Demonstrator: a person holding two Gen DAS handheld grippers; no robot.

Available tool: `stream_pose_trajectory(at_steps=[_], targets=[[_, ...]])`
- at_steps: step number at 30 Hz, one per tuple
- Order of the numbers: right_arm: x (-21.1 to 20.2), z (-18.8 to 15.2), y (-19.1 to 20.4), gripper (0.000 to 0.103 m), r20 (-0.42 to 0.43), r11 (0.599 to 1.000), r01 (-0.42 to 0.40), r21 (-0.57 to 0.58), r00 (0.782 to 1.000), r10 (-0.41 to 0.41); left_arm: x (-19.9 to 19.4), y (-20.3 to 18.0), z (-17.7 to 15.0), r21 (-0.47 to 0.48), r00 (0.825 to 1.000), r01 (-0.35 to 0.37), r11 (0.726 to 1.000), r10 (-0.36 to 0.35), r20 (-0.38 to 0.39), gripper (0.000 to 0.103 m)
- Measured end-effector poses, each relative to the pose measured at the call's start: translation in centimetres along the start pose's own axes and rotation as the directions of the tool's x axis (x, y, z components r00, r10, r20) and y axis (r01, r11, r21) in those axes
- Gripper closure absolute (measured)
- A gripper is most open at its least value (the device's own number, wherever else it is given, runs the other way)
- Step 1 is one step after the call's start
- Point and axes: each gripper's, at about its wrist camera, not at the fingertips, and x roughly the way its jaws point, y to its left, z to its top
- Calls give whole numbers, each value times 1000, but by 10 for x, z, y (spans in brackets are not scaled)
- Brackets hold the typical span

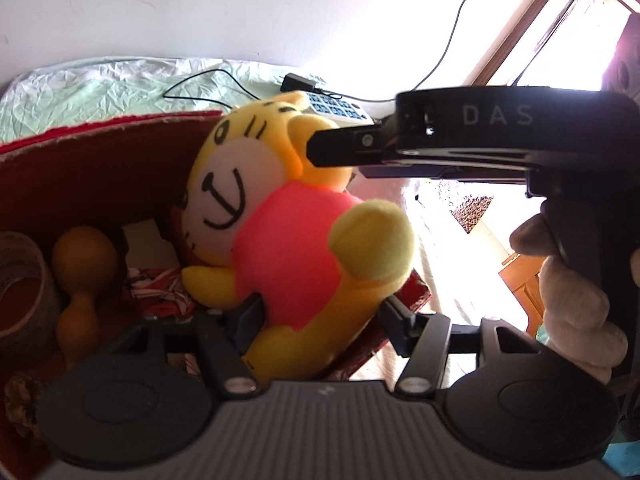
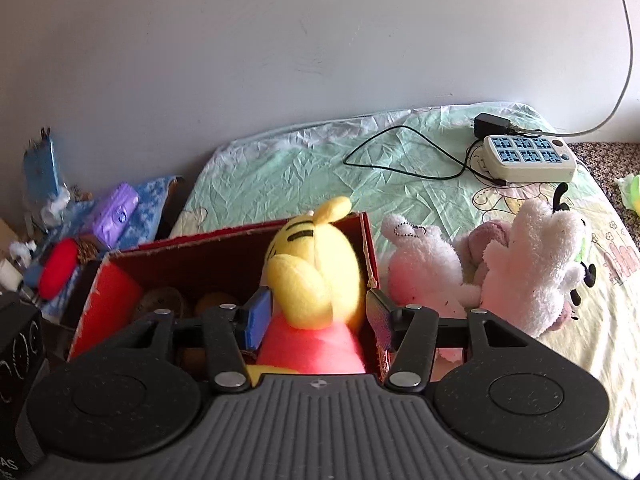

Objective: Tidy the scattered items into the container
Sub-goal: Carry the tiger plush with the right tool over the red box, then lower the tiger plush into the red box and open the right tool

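A yellow plush tiger (image 1: 292,240) in a pink shirt hangs tilted over the right end of the red cardboard box (image 1: 100,152). My left gripper (image 1: 320,318) is shut on the tiger's lower body, with both pads against it. From the right, a finger (image 1: 336,146) of my right gripper reaches the tiger's ear. In the right wrist view the tiger's head and arm (image 2: 308,276) sit between the fingers of my right gripper (image 2: 318,320). That gripper is open: the blue left pad (image 2: 258,316) touches the arm and the right pad stands clear.
The box (image 2: 200,256) holds a wooden gourd (image 1: 82,276), a tape roll (image 1: 20,280) and a pine cone (image 1: 20,404). Two white plush toys (image 2: 424,268) (image 2: 536,264) lie on the bed right of it. A power strip (image 2: 528,158) lies behind, clutter (image 2: 114,214) at far left.
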Motion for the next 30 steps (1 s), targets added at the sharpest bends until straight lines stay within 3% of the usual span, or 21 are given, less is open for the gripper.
stream_pose_trajectory(at_steps=[2, 8, 12, 16, 19, 23, 30], targets=[[2, 1, -2, 67, -7, 1000, -17, 17, 1000, 17, 2, -1, 2, -1, 1000, 6, 1000, -6, -6, 43], [15, -4, 2, 69, -29, 1000, -13, -11, 1000, 13, 20, 7, 7, -73, 998, 40, 997, -43, -43, 43], [23, -4, 0, 73, -30, 1000, 10, -28, 999, -11, 22, 4, 5, -67, 999, 29, 997, -31, -37, 41], [22, -6, -2, 73, -27, 999, 19, -29, 999, -20, 9, 5, 0, -76, 999, 30, 997, -31, -13, 32], [23, -8, -5, 73, -35, 999, 24, -26, 999, -25, -6, 0, -4, -63, 999, 40, 997, -38, 34, 16], [27, -9, -11, 73, -41, 1000, 31, -5, 999, -31, -17, -10, -7, -18, 997, -1, 1000, 2, 74, 15], [20, -9, -10, 73, -21, 1000, 15, -12, 1000, -15, -20, 9, -7, -67, 998, -16, 998, 19, 52, 20]])
